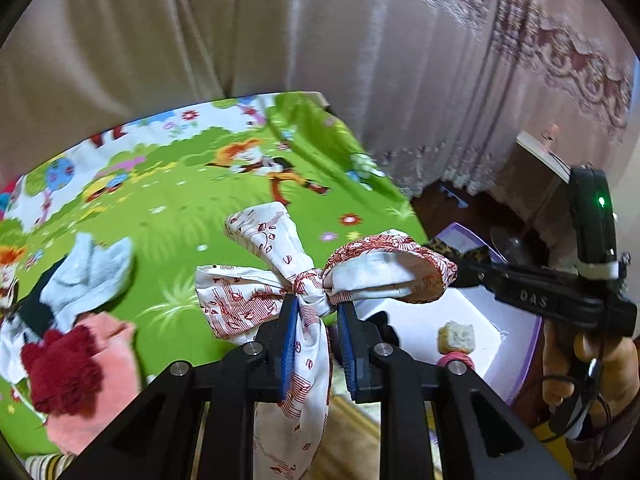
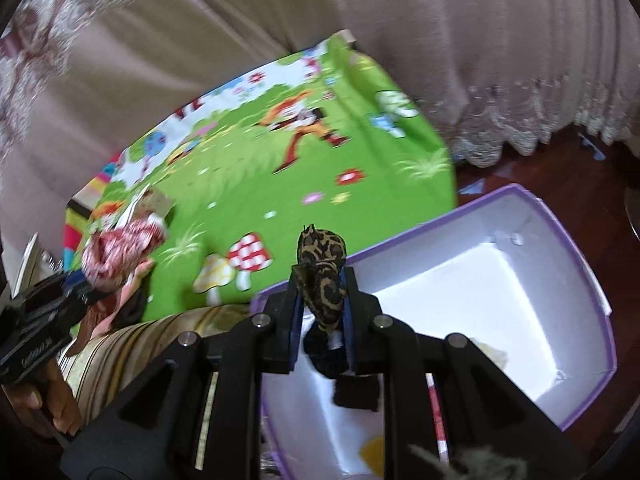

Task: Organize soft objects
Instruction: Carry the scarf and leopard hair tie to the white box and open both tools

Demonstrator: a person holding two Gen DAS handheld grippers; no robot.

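Note:
My left gripper (image 1: 318, 306) is shut on a white cloth with red print (image 1: 280, 280), knotted like a bow, held above the green play mat (image 1: 192, 200). The same cloth shows in the right wrist view (image 2: 120, 248) at the left. My right gripper (image 2: 322, 280) is shut on a leopard-print fabric piece (image 2: 322, 264), held over the near wall of a white box with purple rim (image 2: 500, 292). In the left view the right gripper (image 1: 472, 266) is at the right, over the box (image 1: 472, 316).
A pile of soft items lies on the mat at left: a light blue sock (image 1: 88, 276), a pink cloth (image 1: 108, 360), a dark red fluffy piece (image 1: 60, 372). A sponge piece (image 1: 456, 336) lies in the box. Beige curtains (image 1: 280, 32) hang behind. Dark floor (image 2: 560, 168) lies right.

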